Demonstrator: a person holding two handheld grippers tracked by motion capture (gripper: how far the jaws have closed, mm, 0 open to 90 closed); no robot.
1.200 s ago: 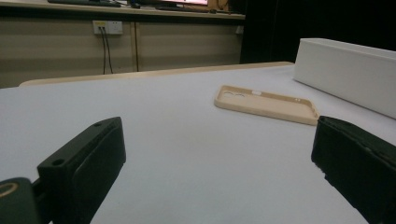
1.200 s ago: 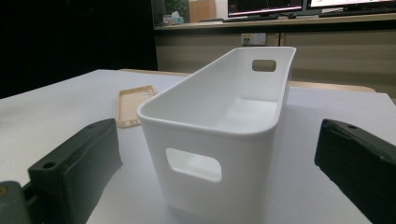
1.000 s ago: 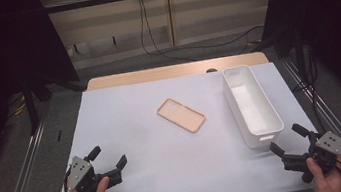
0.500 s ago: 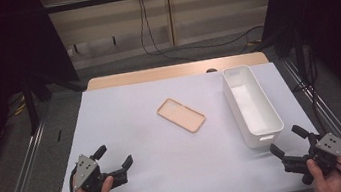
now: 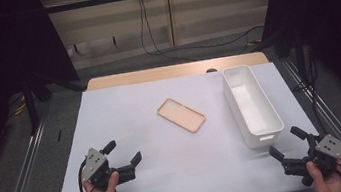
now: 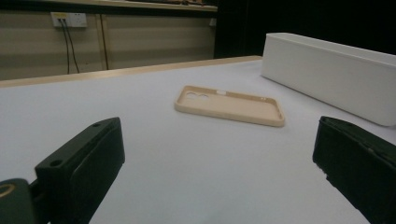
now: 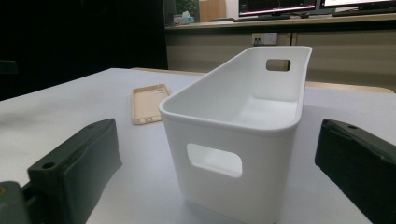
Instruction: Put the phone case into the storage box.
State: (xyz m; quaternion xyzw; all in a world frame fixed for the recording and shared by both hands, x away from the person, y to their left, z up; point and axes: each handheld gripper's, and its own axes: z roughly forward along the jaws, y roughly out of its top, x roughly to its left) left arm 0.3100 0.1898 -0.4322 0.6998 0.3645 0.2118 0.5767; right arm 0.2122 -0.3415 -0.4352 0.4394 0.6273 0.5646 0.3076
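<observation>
Left tongs (image 5: 125,152) spread, empty, low over white tabletop (image 5: 168,167); beige phone case (image 5: 181,115) lies ahead. Right tongs (image 5: 286,142) spread, empty; white bin (image 5: 252,106) just ahead.

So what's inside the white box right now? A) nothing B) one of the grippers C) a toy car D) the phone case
A, because the white box shows only its bare white floor in the high view and the right gripper view, while the tan phone case lies flat on the table to its left, apart from it.
</observation>
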